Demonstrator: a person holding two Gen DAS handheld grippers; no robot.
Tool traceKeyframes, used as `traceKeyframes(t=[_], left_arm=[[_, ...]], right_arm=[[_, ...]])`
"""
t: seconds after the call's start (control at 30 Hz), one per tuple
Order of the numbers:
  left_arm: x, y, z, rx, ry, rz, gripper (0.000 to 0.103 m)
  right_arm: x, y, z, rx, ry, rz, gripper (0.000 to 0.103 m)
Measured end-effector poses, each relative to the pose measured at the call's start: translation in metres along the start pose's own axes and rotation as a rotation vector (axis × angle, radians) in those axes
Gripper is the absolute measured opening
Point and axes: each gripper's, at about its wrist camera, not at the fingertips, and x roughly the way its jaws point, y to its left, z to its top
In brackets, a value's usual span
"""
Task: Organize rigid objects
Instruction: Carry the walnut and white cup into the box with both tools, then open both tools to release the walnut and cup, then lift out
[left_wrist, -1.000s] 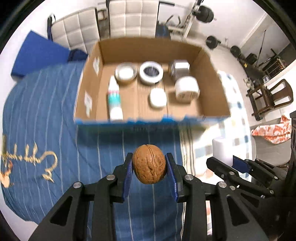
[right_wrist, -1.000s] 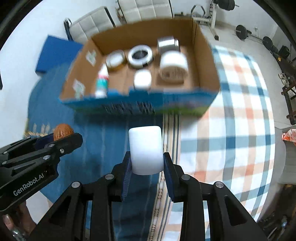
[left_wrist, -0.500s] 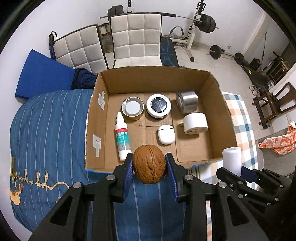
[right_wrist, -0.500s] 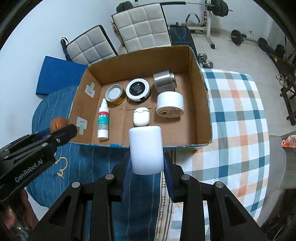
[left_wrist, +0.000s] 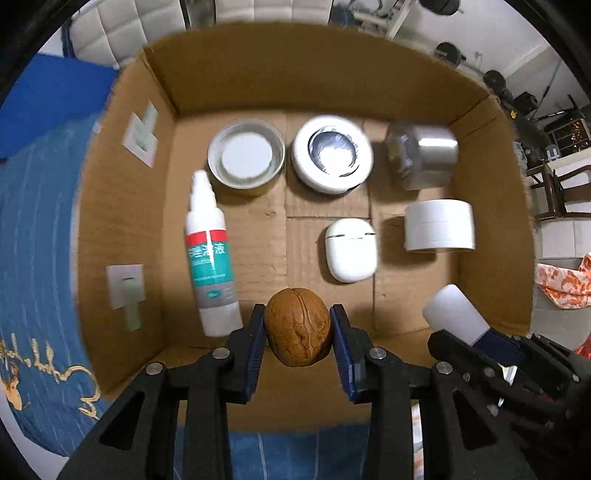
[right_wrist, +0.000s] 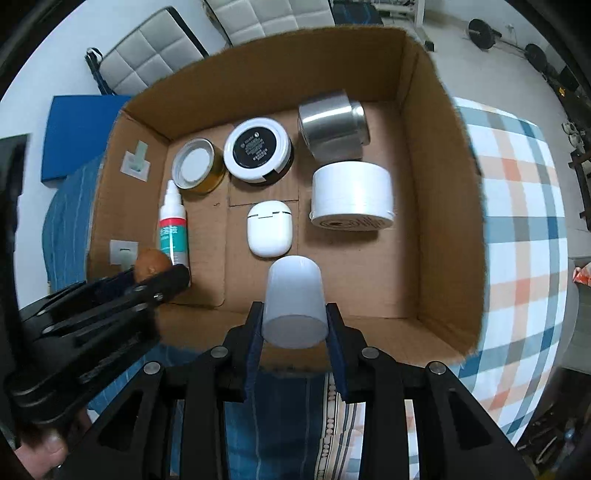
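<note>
My left gripper (left_wrist: 297, 332) is shut on a brown walnut (left_wrist: 297, 326) and holds it over the near edge of an open cardboard box (left_wrist: 122, 192), right of a white spray bottle (left_wrist: 210, 254). My right gripper (right_wrist: 294, 325) is shut on a white cylinder (right_wrist: 294, 302), held over the box's (right_wrist: 439, 206) near wall, in front of a white earbud case (right_wrist: 269, 228). The walnut (right_wrist: 151, 261) and left gripper (right_wrist: 147, 277) show at the left of the right wrist view. The white cylinder (left_wrist: 456, 314) shows at the right of the left wrist view.
The box holds a gold tin (right_wrist: 197, 170), a black-lidded white jar (right_wrist: 257, 149), a silver can (right_wrist: 332, 123) and a white tape roll (right_wrist: 351, 195). The box sits on blue striped cloth (left_wrist: 33, 236) and plaid cloth (right_wrist: 524, 229). Chairs (right_wrist: 147, 62) stand behind.
Both grippers have moved forward and down toward the box, so the walnut and the white cylinder are now over its near edge. Both stay shut on their objects.
</note>
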Motion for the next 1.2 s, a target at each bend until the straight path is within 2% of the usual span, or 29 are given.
traceKeyframes(t=[0.17, 0.33, 0.63, 0.7, 0.73, 0.83, 0.93, 0.97, 1.0, 1.07, 1.17, 1.2], left_arm=[[0.029, 0.004, 0.014, -0.012, 0.089, -0.014, 0.031], [0.047, 0.006, 0.022, -0.019, 0.148, -0.012, 0.032], [0.054, 0.009, 0.027, -0.035, 0.183, -0.010, 0.033], [0.050, 0.010, 0.027, -0.043, 0.178, -0.003, 0.037], [0.047, 0.010, 0.024, -0.050, 0.173, -0.004, 0.038], [0.037, 0.011, 0.022, -0.056, 0.153, -0.001, 0.045], [0.023, 0.013, 0.020, -0.064, 0.119, 0.002, 0.051], [0.018, 0.013, 0.020, -0.066, 0.106, 0.005, 0.060], [0.012, 0.014, 0.019, -0.066, 0.090, 0.008, 0.064], [-0.002, 0.014, 0.018, -0.065, 0.047, 0.019, 0.079], [-0.021, 0.015, 0.013, -0.055, -0.003, 0.054, 0.094], [-0.026, 0.014, 0.011, -0.051, -0.017, 0.064, 0.096]], right_arm=[[0.031, 0.000, 0.014, -0.008, 0.073, -0.041, 0.034], [0.053, -0.005, 0.022, -0.002, 0.102, -0.092, 0.035], [0.072, -0.020, 0.027, 0.067, 0.131, -0.108, 0.035], [0.072, -0.021, 0.027, 0.070, 0.132, -0.121, 0.038], [0.071, -0.023, 0.028, 0.072, 0.131, -0.126, 0.043], [0.067, -0.022, 0.029, 0.073, 0.118, -0.131, 0.055], [0.058, -0.018, 0.030, 0.062, 0.095, -0.139, 0.059], [0.054, -0.016, 0.030, 0.058, 0.087, -0.142, 0.062], [0.051, -0.014, 0.030, 0.055, 0.080, -0.142, 0.064], [0.042, -0.009, 0.031, 0.044, 0.059, -0.146, 0.068], [0.030, -0.002, 0.030, 0.033, 0.031, -0.162, 0.078], [0.026, 0.001, 0.030, 0.030, 0.020, -0.161, 0.081]])
